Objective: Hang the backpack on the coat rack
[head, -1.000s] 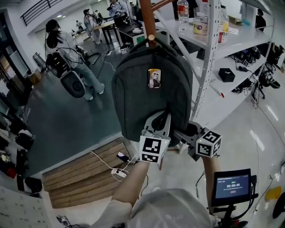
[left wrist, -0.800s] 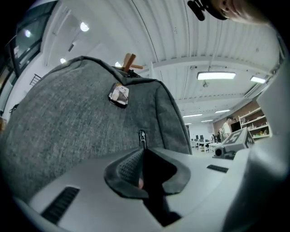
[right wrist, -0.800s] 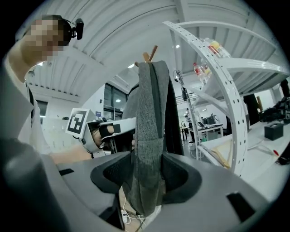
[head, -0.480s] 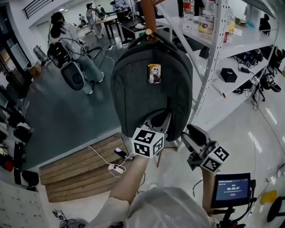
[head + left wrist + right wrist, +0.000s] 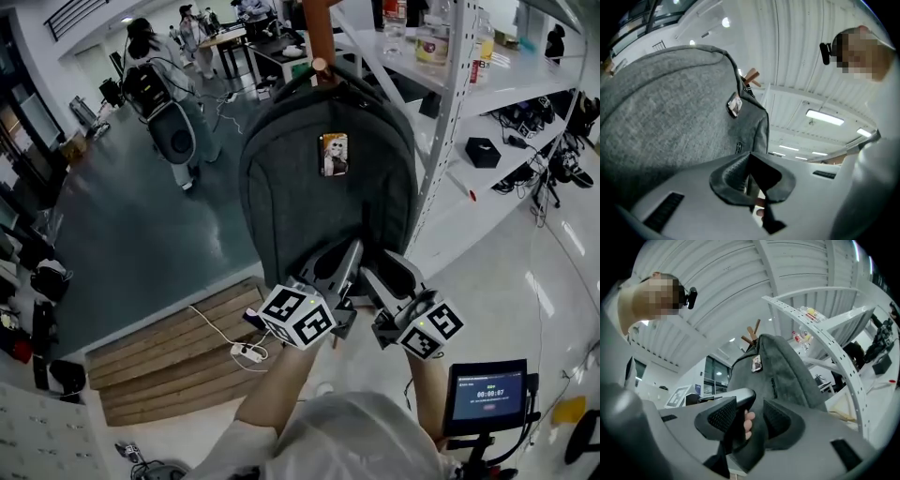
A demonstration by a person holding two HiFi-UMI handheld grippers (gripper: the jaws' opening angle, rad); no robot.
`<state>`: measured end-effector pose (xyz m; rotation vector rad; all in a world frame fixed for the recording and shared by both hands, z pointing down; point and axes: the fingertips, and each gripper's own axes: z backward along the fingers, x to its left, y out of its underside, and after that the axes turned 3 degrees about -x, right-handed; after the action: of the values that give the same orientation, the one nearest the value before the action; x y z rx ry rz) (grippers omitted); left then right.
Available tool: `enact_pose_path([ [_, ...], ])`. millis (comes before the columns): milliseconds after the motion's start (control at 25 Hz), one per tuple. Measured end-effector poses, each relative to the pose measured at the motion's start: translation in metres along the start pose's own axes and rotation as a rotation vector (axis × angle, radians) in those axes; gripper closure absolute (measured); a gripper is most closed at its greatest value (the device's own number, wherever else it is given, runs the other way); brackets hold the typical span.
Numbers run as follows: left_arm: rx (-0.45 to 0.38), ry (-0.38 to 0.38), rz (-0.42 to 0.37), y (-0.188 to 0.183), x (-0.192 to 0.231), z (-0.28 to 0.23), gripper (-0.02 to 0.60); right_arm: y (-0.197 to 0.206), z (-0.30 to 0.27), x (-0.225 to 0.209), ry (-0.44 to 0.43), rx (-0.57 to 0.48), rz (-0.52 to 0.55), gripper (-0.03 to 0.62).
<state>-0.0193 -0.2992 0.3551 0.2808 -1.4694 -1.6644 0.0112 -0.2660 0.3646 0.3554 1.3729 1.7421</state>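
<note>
Grey backpack (image 5: 323,187) hanging on the coat rack (image 5: 317,28)
Head view: one backpack hangs from a peg (image 5: 322,66) of the one coat rack, whose top is cut off; the bag's bottom edge is hidden behind the left gripper (image 5: 353,247) and right gripper (image 5: 381,266), side by side. Left gripper view: the jaws are closing, pads meeting at the tips, nothing between them; the backpack fills the left. Right gripper view: the jaws stand apart, fingers (image 5: 749,420) seen through the gap; contact with the backpack is hard to make out
</note>
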Motion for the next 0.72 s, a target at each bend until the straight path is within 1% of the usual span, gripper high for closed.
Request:
enact_pose_path([
  [80, -0.053, 0.039, 0.077, -0.010, -0.005, 0.005, 0.575, -0.005, -0.003, 0.008, -0.063, -0.030, -0.084, 0.404],
  [200, -0.156, 0.115, 0.189, -0.026, -0.019, 0.010, 0.581, -0.014, -0.005, 0.020, -0.145, -0.088, -0.252, 0.404],
  [280, -0.212, 0.140, 0.232, -0.035, -0.025, 0.013, 0.588, -0.017, -0.006, 0.025, -0.182, -0.125, -0.346, 0.404],
  [320, -0.242, 0.136, 0.245, -0.038, -0.026, 0.015, 0.589, -0.019, -0.006, 0.027, -0.189, -0.137, -0.368, 0.404],
  [400, -0.300, 0.113, 0.256, -0.043, -0.026, 0.019, 0.589, -0.019, -0.008, 0.030, -0.179, -0.145, -0.349, 0.404],
  [440, -0.322, 0.104, 0.250, -0.044, -0.027, 0.022, 0.589, -0.019, -0.008, 0.031, -0.162, -0.141, -0.310, 0.404],
  [480, -0.329, 0.101, 0.224, -0.044, -0.030, 0.023, 0.589, -0.017, -0.009, 0.033, -0.138, -0.131, -0.247, 0.404],
  [520, -0.318, 0.100, 0.171, -0.043, -0.035, 0.022, 0.589, -0.016, -0.009, 0.034, -0.111, -0.119, -0.167, 0.423],
  [560, -0.296, 0.094, 0.104, -0.041, -0.041, 0.021, 0.589, -0.014, -0.009, 0.035, -0.090, -0.108, -0.092, 0.463],
  [600, -0.277, 0.089, 0.054, -0.040, -0.045, 0.021, 0.589, -0.014, -0.008, 0.036, -0.081, -0.104, -0.048, 0.489],
  [640, -0.268, 0.094, 0.037, -0.040, -0.048, 0.021, 0.589, -0.014, -0.007, 0.037, -0.085, -0.107, -0.041, 0.496],
  [720, -0.274, 0.123, 0.046, -0.043, -0.050, 0.022, 0.589, -0.018, -0.008, 0.040, -0.104, -0.114, -0.061, 0.503],
])
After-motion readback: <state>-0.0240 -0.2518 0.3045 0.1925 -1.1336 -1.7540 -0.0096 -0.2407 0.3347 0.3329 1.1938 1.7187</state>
